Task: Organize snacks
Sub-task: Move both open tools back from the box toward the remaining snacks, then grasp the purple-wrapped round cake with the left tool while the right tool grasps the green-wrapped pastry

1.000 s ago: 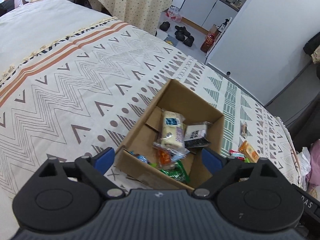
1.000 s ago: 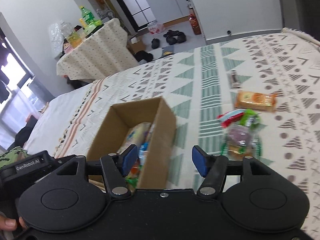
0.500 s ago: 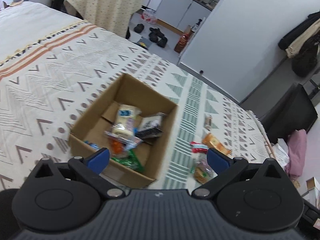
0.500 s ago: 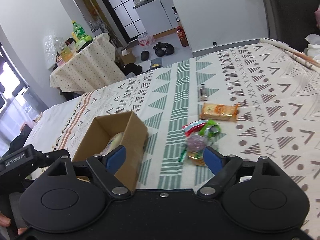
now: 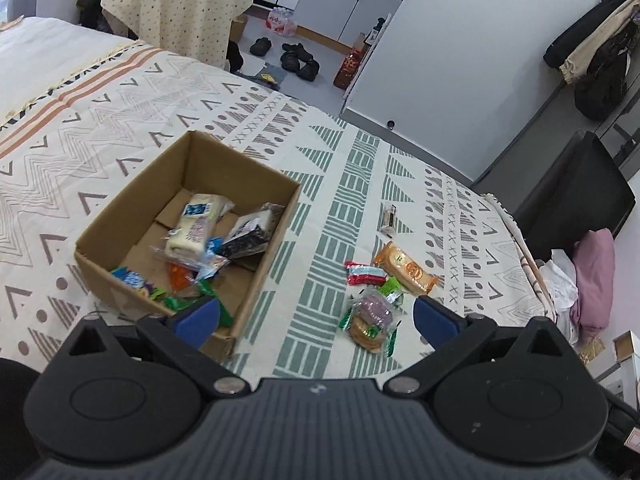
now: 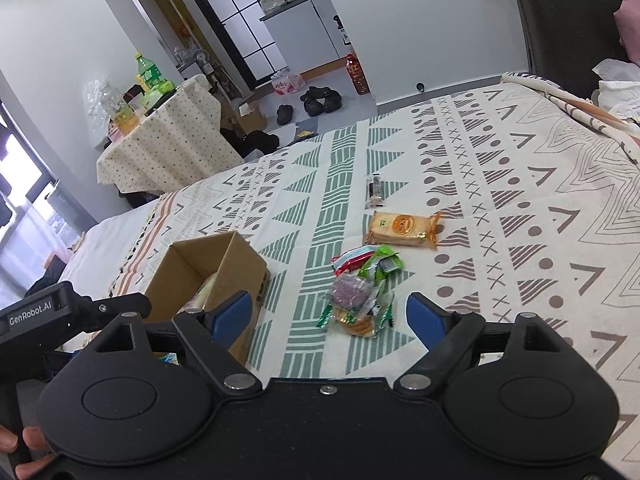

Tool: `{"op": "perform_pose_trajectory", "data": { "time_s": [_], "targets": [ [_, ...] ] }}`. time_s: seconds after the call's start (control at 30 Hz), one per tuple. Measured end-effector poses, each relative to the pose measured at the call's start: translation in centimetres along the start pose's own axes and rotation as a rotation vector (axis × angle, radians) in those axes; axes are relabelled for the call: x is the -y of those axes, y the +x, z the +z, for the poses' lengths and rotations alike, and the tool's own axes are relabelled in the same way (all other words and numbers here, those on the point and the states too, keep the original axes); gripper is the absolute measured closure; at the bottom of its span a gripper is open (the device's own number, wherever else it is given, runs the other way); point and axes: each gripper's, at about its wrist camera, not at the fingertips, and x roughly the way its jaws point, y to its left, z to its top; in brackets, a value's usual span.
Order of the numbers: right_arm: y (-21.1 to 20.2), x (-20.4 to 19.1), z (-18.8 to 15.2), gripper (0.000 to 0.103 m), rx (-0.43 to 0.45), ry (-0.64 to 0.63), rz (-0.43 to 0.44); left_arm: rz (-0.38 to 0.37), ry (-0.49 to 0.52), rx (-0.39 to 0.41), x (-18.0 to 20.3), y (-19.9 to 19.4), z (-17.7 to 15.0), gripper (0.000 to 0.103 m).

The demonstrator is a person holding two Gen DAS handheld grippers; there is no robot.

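An open cardboard box [image 5: 132, 184] [image 6: 236, 256] sits on the patterned bedspread and holds several snack packets, among them a white bun pack [image 5: 196, 226] and a dark packet [image 5: 248, 236]. To its right lie a clear cookie bag [image 5: 370, 316] [image 6: 354, 304], a red-and-green packet [image 5: 364, 274] [image 6: 352, 258], an orange cracker pack [image 5: 406, 268] [image 6: 402, 226] and a small dark bar [image 5: 389, 216] [image 6: 375, 190]. My left gripper [image 5: 314, 318] is open and empty, above the box's near right corner. My right gripper [image 6: 330, 316] is open and empty, just short of the cookie bag.
The bedspread [image 6: 520, 220] stretches far to the right. Beyond the bed's edge are a cloth-covered table [image 6: 168, 136] with bottles, shoes on the floor [image 5: 296, 60], a white cabinet [image 5: 460, 60] and a black chair [image 5: 576, 196].
Both grippers have swung right and pulled back from the box. The loose snacks right of the box now sit between the right gripper's fingers. Both stay open.
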Motion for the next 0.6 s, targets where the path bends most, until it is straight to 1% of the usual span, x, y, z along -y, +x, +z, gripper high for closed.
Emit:
{"op": "perform_pose_trajectory", "data": {
  "time_s": [0.07,0.17,0.27,0.3,0.47,0.53,0.6],
  "targets": [
    [0.2,0.6,0.5,0.02,0.003,0.013,-0.011,-0.016,-0.015,-0.001,0.5,0.6,0.0,0.0],
    [0.9,1.5,1.3,0.021,-0.004,0.035,-0.025,-0.013,-0.017,-0.008,1.3,1.7,-0.2,0.001],
    [2.1,2.6,1.6,0.027,-0.023,0.093,-0.021,-0.022,-0.02,-0.017,1.9,2.9,-0.4,0.002],
    [2.6,3.0,1.5,0.031,-0.026,0.106,-0.021,-0.023,-0.021,-0.023,2.1,3.4,-0.5,0.002],
    [4.5,3.7,0.5,0.04,-0.059,0.102,-0.012,-0.018,-0.013,-0.039,2.6,5.8,-0.9,0.004],
    [5.3,3.9,0.2,0.045,-0.07,0.103,-0.016,-0.017,-0.015,-0.056,2.7,7.1,-1.0,0.008],
    [6.0,4.2,0.0,0.047,-0.076,0.099,-0.019,-0.013,-0.021,-0.076,2.7,8.3,-1.1,0.011]
  ]
}}
